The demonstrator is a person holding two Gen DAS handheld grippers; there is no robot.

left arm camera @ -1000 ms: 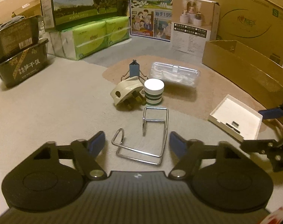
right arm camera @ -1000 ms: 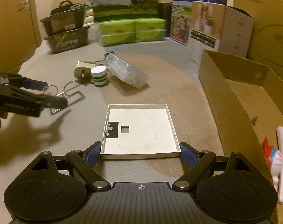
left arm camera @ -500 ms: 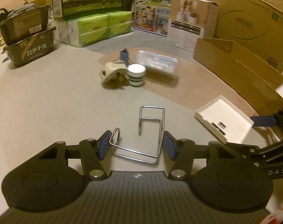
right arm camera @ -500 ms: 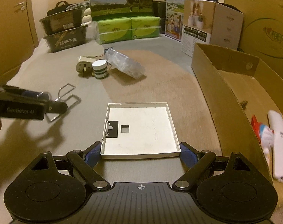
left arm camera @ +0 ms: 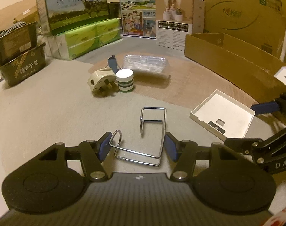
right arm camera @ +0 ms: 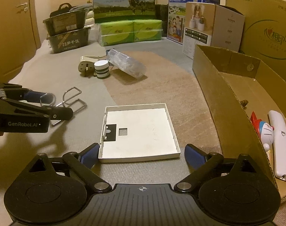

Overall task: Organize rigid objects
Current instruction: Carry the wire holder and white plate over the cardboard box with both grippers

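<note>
Toys inside cardboard box (right arm camera: 225, 101) seen only by right wrist view; left view shows just box wall. Bent chrome wire rack (left arm camera: 143, 143) lain on carpet between left tongs (left arm camera: 137, 146), jaws opening, pads at wire. Flat white plastic tray (right arm camera: 141, 131) framed by right tongs (right arm camera: 141, 155), opening, untouched

Both point downward at a slant: the left hand-held gripper (left arm camera: 136, 146), jaws opening slightly, straddles a bent wire piece with its blue pads (left arm camera: 104, 146) beside it, while the right hand-held gripper (right arm camera: 142, 155) spreads its opening jaws wide.
</note>
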